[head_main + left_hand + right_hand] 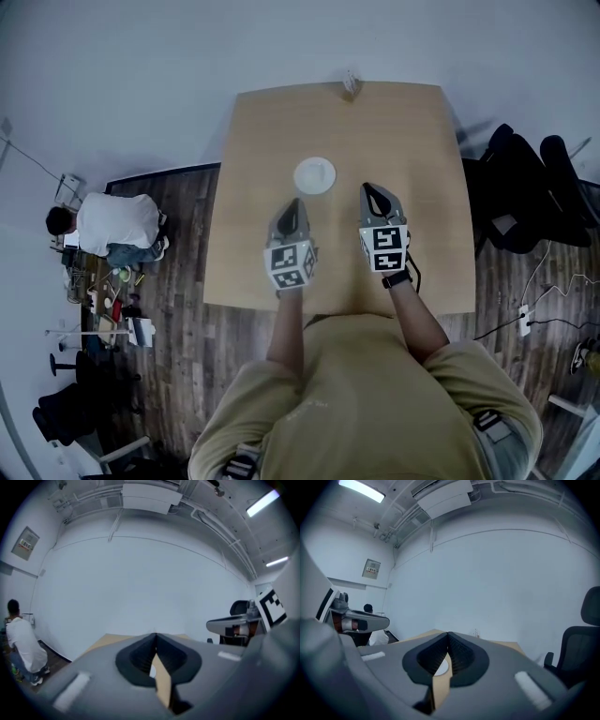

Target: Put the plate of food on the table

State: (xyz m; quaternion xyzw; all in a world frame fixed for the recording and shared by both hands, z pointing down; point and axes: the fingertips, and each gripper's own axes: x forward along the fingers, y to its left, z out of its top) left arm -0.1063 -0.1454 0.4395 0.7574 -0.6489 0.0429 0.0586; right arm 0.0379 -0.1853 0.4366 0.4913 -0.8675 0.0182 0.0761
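Note:
A white plate (pixel 314 175) lies on the wooden table (pixel 253 253), a little past both grippers; whether there is food on it I cannot tell. My left gripper (pixel 294 202) hovers just short of the plate's near left rim, with its jaws shut and nothing between them. My right gripper (pixel 369 187) is held to the plate's right, also shut and empty. A sliver of the plate (pixel 151 670) shows through the gap below the left gripper's (pixel 155 635) tips. The plate (pixel 440 668) shows likewise below the right gripper's (pixel 448 634) tips.
A small pale object (pixel 351 82) stands at the table's far edge. Black office chairs (pixel 525 187) crowd the right side, with cables (pixel 534 314) on the floor. A person in a white shirt (pixel 112 225) sits low at the left, amid clutter.

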